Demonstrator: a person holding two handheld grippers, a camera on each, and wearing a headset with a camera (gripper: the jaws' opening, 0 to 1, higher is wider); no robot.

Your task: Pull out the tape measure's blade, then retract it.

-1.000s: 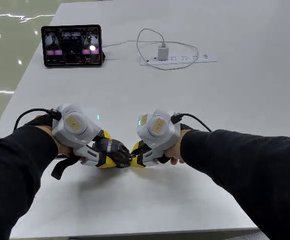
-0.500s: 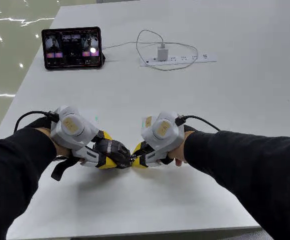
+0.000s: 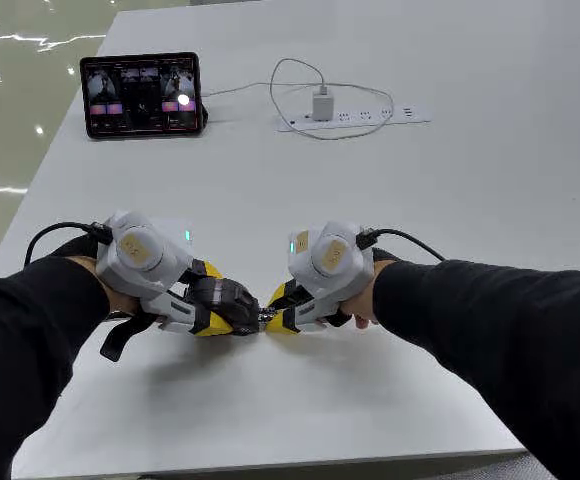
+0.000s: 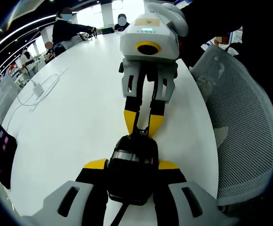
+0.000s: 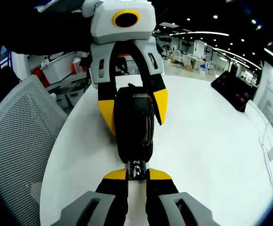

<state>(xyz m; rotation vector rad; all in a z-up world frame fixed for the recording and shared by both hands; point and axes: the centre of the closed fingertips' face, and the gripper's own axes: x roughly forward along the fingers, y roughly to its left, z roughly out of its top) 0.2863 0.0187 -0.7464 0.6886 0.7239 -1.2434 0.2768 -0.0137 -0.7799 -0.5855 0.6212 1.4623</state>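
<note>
Holding position: black rubber-cased tape measure (image 3: 226, 304) sits low over the near part of the white tabletop (image 3: 370, 200), clamped across its body by the left gripper (image 4: 132, 165). The metal blade tip (image 5: 135, 168) is pinched by the right gripper (image 5: 136, 176), right at the case mouth. Versus a second ago: nearly nothing moved, and the slight shift could be head motion. No blade length shows yet. Read: both grips set, pull not started.

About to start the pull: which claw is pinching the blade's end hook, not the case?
The right claw, shut on the end hook. The left claw instead clamps the black tape measure case by its sides.
</note>
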